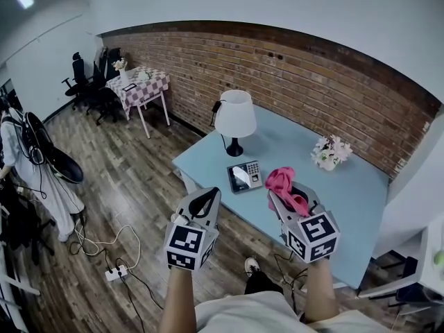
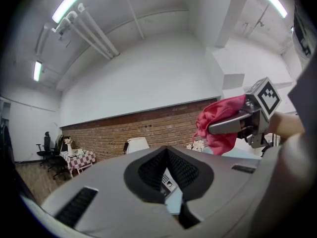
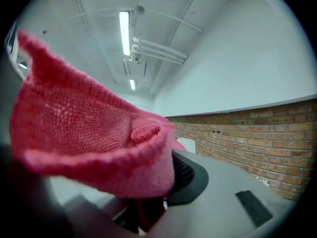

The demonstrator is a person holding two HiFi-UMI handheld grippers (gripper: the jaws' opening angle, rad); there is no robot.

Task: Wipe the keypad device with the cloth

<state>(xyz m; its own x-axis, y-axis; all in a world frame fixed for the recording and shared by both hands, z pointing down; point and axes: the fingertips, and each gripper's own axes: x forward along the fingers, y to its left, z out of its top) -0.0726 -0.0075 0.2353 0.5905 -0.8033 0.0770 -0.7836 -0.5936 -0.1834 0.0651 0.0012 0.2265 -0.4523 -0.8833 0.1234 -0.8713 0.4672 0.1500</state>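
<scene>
The keypad device (image 1: 245, 176), dark with a pale screen, lies flat on the light blue table (image 1: 347, 193) in front of the lamp. My right gripper (image 1: 279, 194) is shut on a pink cloth (image 1: 285, 186), held in the air just right of the device. In the right gripper view the cloth (image 3: 89, 138) drapes over the jaws and hides most of the scene. My left gripper (image 1: 205, 203) is shut with nothing in it, hovering near the table's front-left edge. Through its closed jaws a bit of the keypad device (image 2: 167, 181) shows.
A white table lamp (image 1: 234, 118) stands behind the device, and a small flower pot (image 1: 329, 151) sits at the back right. A brick wall (image 1: 312, 82) runs behind the table. Cables and a power strip (image 1: 114, 272) lie on the wooden floor at left.
</scene>
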